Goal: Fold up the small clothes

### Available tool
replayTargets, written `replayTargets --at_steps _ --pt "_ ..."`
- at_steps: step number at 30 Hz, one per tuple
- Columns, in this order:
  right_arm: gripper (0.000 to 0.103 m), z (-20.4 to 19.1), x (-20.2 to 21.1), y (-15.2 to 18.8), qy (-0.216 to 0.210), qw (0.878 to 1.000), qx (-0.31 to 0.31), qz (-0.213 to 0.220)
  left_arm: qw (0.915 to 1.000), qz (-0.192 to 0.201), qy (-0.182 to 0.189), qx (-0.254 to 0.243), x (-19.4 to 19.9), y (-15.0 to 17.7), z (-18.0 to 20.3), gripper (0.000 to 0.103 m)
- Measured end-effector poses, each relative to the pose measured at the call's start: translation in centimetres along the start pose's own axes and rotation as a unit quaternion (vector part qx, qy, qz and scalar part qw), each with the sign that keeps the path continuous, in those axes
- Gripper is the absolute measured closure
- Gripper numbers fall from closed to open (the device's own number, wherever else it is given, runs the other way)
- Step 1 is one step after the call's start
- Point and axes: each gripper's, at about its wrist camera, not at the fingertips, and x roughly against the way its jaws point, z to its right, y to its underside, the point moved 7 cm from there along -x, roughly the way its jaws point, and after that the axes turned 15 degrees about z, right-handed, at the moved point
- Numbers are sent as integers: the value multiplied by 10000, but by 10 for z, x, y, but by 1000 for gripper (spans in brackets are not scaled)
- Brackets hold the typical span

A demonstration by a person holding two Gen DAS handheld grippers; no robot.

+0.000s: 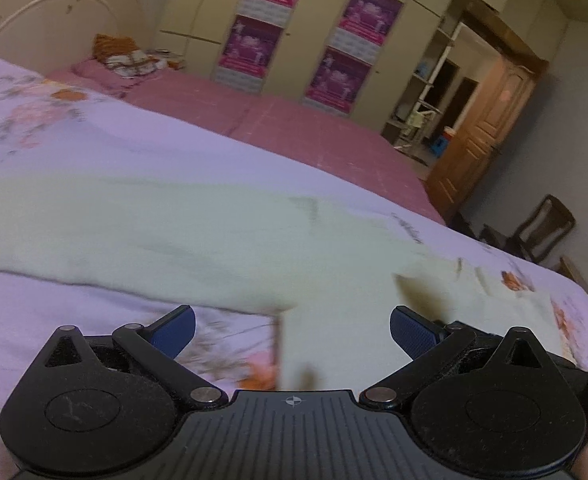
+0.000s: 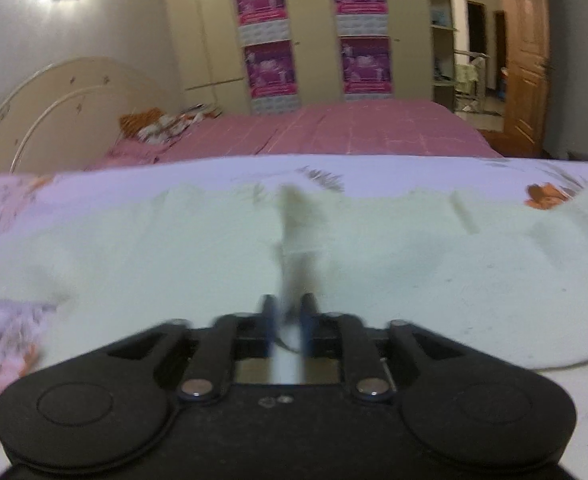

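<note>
In the left wrist view, the pale green garment (image 1: 182, 236) lies spread across the middle of the frame on a lilac floral sheet (image 1: 74, 128), its near hem running from the left edge toward the lower centre, where a squared corner of cloth hangs down between the fingers. The left gripper (image 1: 292, 332) sits at the bottom of the frame with its blue-padded fingers spread wide apart, nothing caught between them (the pads show clear of the fabric). Beyond the sheet, a pink bedspread (image 1: 294, 128) fills the centre, with a cream headboard (image 1: 54, 12) in the upper left and a wardrobe (image 1: 313, 32) carrying magenta posters across the top. A wooden door (image 1: 489, 128) stands at the right. In the right wrist view, the same garment (image 2: 174, 256) covers the middle band of the frame, and the right gripper (image 2: 288, 320) at lower centre has its fingers pressed close together, pinching a raised ridge of the green cloth that runs away up the centre; motion blur softens the detail there.
</note>
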Motion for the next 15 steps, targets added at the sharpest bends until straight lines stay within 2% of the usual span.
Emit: replayTargets --at_steps 1,4,10,11,13,15 --pt "67 -3 5 -2 -37 9999 83 71 10000 -12 54 -5 -3 2 8 0" --pt "66 11 30 -12 29 9995 37 299 9995 -128 285 73 -19 7 31 0" --pt "68 82 67 -11 502 9925 -1043 381 9934 -690 726 551 -65 34 76 1" --pt "68 92 71 -11 579 9907 -1161 401 9922 -762 783 605 -72 40 84 7" --pt "68 108 77 -12 695 9881 -1301 438 9920 -854 778 503 -84 49 99 32" --pt "68 123 82 -10 774 9860 -1402 459 9917 -851 802 528 -90 53 110 37"
